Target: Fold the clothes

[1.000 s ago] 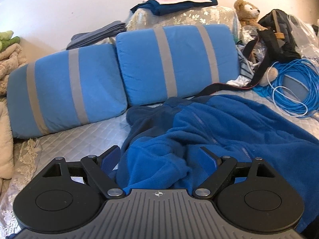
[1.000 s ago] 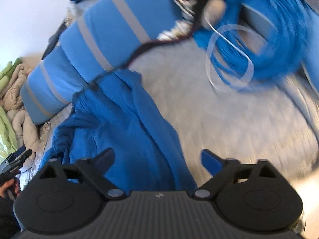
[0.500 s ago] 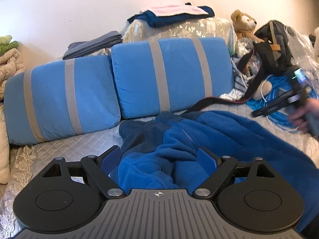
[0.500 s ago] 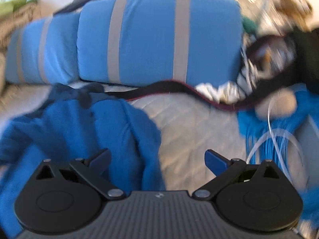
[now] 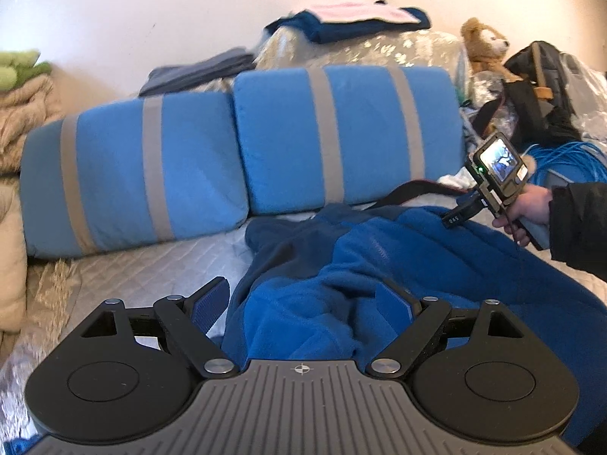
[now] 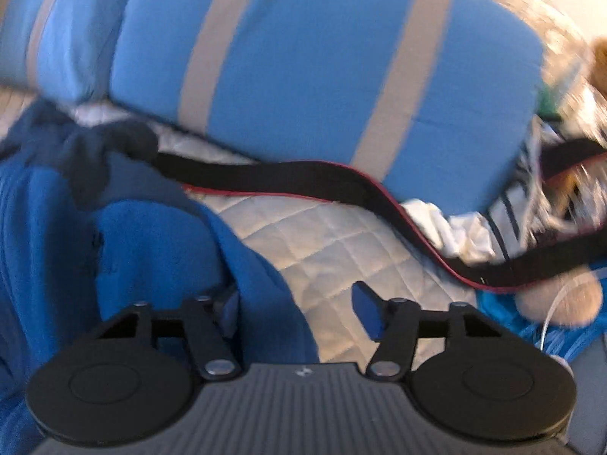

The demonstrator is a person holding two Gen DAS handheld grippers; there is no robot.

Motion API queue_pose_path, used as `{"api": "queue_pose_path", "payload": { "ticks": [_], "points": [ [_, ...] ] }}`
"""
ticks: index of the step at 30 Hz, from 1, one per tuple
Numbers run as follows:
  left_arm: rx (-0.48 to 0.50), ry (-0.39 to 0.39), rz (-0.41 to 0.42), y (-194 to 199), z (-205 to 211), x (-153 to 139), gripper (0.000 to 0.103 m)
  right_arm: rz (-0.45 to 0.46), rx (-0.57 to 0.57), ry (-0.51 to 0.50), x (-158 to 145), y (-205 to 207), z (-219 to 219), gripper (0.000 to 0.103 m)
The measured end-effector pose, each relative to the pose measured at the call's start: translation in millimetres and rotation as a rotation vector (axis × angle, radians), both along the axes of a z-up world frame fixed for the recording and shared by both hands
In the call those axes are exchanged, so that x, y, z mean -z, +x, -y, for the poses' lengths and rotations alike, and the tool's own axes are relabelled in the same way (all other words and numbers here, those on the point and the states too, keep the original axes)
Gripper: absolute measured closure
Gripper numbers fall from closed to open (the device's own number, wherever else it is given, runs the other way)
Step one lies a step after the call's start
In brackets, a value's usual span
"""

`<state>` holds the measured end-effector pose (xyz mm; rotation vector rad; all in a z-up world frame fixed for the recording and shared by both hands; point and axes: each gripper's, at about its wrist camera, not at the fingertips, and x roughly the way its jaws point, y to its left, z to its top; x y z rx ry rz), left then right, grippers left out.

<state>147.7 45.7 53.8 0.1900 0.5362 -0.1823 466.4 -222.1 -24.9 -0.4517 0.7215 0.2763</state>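
Right now the blue fleece garment point(image 5: 398, 265) lies crumpled on the quilted pale bedcover point(image 5: 159, 265), just in front of two blue cushions with grey stripes point(image 5: 341, 136). Its fabric is thick and fuzzy, bright royal blue over most of the body, with a darker navy part point(image 5: 288, 235) bunched at the end nearest the cushions. Folds and ridges run all through it; nothing lies flat.

The left gripper point(image 5: 301, 305) hovers low over the near end of the fleece, jaws spread wide, with a hump of blue cloth rising between the fingers point(image 5: 208, 303). The pads do not press on it, so that claw is released.

Over on the far side, the right gripper point(image 6: 299, 303) sits at the garment's edge, held in a hand point(image 5: 527, 208) with a dark sleeve point(image 5: 580, 227). Its jaws have just been closing, and the rim of the fleece point(image 6: 265, 295) now lies between them, against the left-hand finger. A clear gap of bare bedcover shows before the other finger point(image 6: 366, 311), so it is not clenched on the cloth yet.

A black strap with a red edge point(image 6: 303, 182) trails across the bedcover from the navy part toward a heap of blue cable point(image 5: 576, 159). A teddy bear point(image 5: 485, 45) sits up behind the cushions.
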Motion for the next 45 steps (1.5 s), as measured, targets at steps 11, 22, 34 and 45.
{"api": "queue_pose_path", "payload": {
  "ticks": [11, 22, 34, 45],
  "points": [
    [-0.015, 0.007, -0.015, -6, -6, 2, 0.019, -0.103, 0.113, 0.342, -16, 11, 27, 0.095],
    [0.009, 0.013, 0.026, -22, 2, -14, 0.019, 0.049, 0.163, 0.575, -85, -40, 88, 0.096],
    [0.066, -0.132, -0.038, 33, 9, 4, 0.019, 0.088, 0.069, 0.65, -129, -102, 108, 0.096],
    [0.112, -0.338, -0.149, 177, 72, 26, 0.02, 0.085, -0.017, 0.649, -114, -168, 108, 0.096]
  ]
}}
